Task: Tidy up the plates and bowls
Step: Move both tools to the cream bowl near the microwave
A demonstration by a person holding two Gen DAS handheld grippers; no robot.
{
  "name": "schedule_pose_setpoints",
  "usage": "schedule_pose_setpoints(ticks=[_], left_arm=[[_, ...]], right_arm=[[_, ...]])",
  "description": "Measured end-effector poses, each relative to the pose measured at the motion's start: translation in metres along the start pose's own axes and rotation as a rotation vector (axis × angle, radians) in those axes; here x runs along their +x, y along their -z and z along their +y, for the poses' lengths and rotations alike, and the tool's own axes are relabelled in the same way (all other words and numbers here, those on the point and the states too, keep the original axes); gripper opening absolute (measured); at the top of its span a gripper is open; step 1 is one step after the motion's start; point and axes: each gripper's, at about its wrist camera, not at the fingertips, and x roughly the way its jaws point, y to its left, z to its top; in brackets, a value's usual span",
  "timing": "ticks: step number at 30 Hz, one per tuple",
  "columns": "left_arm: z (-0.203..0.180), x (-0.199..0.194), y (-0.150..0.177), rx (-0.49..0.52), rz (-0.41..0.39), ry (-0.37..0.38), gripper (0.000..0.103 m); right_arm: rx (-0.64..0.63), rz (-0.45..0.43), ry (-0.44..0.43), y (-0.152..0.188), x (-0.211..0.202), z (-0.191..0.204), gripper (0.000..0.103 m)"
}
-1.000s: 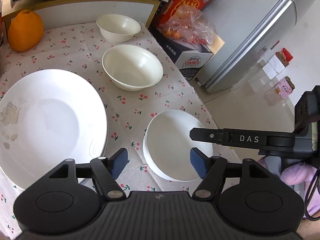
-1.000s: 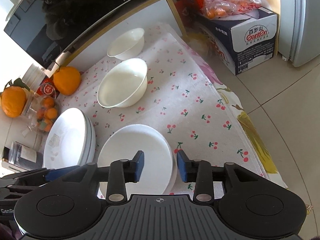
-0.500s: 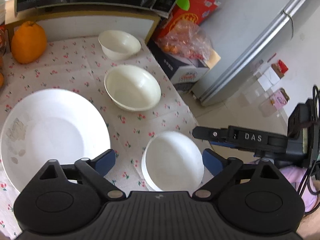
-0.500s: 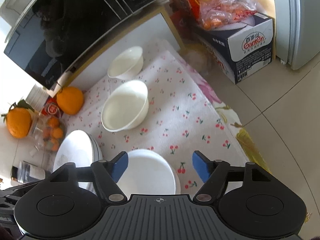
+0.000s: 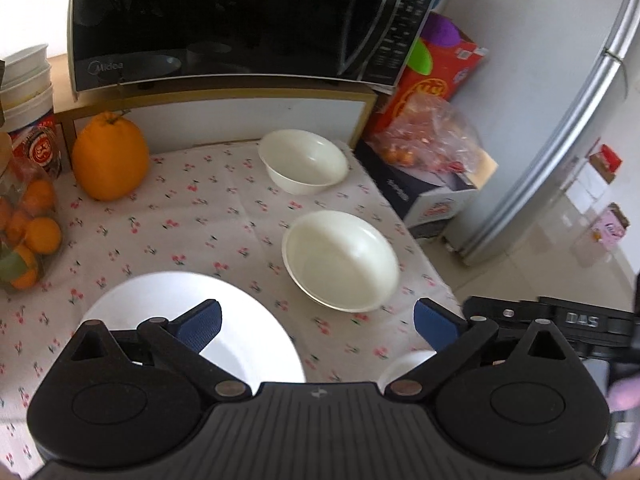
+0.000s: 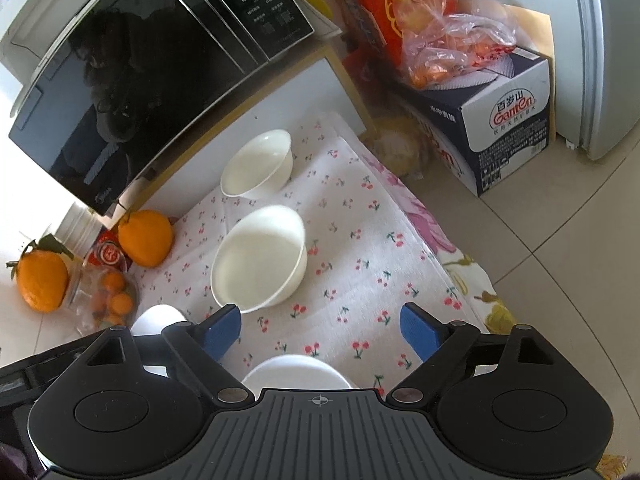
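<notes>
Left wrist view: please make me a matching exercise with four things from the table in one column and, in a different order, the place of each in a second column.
Things:
1. small bowl
2. large bowl
3. big orange fruit
4. large plate

Places:
A. nearest the camera, partly behind the left gripper
B. middle of the cherry cloth, near its right edge
C. far right, by the white shelf front
D. far left, under the microwave shelf

Pairs: 1-C, 2-B, 3-D, 4-A

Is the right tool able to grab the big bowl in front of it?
Probably yes. The right tool is opening with nothing between its pads, and only bare cherry cloth lies between it and the big bowl. No other dish blocks the way.
</notes>
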Motion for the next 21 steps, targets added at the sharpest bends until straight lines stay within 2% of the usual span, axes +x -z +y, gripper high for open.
schedule_pose_setpoints(ticks=[9, 15, 21], left_arm=[[0.008, 0.019, -0.006, 0.060, -0.046, -0.050, 0.102], [0.009, 0.030, -0.008, 0.069, -0.099, -0.045, 0.100], [0.008, 0.048, -0.012, 0.071, -0.097, -0.063, 0.088]], right_arm=[[0.000, -0.013, -0.016, -0.009, 0.018, 0.006, 0.089], [0.005, -0.010, -0.018, -0.015, 0.032, 0.007, 0.089], [0.025, -0.009, -0.015, -0.023, 0.049, 0.005, 0.089]])
